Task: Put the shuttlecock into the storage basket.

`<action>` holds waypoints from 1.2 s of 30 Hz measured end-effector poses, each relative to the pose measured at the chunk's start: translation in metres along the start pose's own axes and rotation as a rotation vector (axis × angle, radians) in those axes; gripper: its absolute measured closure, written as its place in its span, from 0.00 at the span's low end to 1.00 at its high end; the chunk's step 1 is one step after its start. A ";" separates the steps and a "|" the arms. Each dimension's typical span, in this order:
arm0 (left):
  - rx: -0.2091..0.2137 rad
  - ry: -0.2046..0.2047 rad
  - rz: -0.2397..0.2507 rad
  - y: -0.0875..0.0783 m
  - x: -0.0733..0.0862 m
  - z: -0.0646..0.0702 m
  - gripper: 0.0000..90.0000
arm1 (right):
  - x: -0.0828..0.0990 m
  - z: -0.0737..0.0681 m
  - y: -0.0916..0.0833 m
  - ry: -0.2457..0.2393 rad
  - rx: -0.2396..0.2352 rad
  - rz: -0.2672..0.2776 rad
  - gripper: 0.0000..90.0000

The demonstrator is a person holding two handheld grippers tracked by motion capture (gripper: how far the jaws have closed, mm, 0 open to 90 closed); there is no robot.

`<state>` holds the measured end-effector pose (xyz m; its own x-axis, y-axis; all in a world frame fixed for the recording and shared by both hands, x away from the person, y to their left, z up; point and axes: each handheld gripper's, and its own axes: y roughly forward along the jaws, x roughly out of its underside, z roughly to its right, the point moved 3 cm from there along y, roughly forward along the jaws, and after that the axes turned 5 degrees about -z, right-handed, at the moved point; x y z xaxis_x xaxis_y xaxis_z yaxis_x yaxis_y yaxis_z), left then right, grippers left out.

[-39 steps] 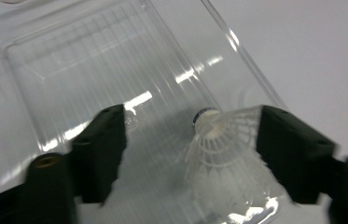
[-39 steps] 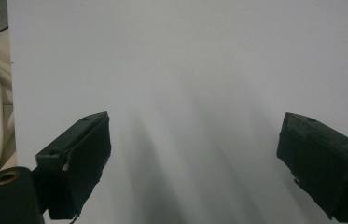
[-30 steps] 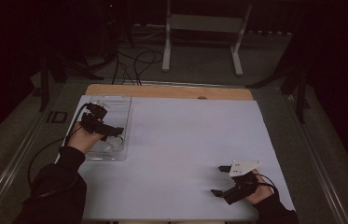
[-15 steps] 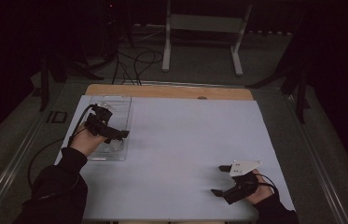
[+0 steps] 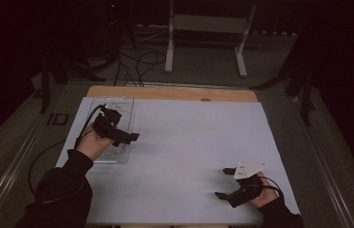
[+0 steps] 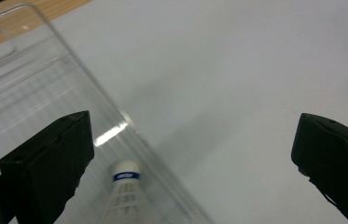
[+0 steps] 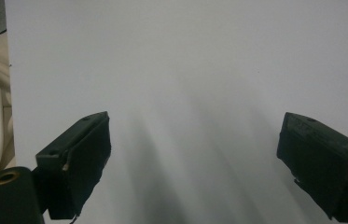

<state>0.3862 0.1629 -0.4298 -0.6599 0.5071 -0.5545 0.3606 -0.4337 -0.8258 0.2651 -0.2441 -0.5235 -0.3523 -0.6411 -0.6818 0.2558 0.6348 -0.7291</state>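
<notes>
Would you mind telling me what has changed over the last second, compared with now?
The left gripper has drawn back toward the person over the clear tray, jaws open and empty; the shuttlecock lies in the tray. The right gripper has stayed put, open, on the white table cover.

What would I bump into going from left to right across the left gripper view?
The left black jaw of the left tongs, then the shuttlecock inside the clear plastic box, then the bare white table, then the right black jaw.
</notes>
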 end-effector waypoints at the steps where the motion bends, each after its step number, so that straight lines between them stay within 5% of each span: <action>1: 0.003 0.006 0.001 0.000 -0.001 0.002 0.00 | 0.000 0.000 0.000 0.000 0.001 0.001 0.11; 12: 0.038 0.081 0.005 0.003 -0.010 0.023 0.00 | 0.000 0.000 0.001 0.000 -0.003 -0.001 0.11; 24: 0.128 0.140 0.012 0.008 -0.017 0.048 0.00 | 0.000 -0.001 0.003 -0.005 -0.005 -0.012 0.11; 36: 0.150 0.218 0.014 0.015 -0.015 0.070 0.00 | 0.000 -0.001 0.002 -0.004 -0.002 -0.008 0.11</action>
<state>0.3558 0.0963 -0.4268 -0.4918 0.6422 -0.5879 0.2560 -0.5387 -0.8026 0.2649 -0.2426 -0.5248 -0.3512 -0.6479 -0.6759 0.2507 0.6304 -0.7346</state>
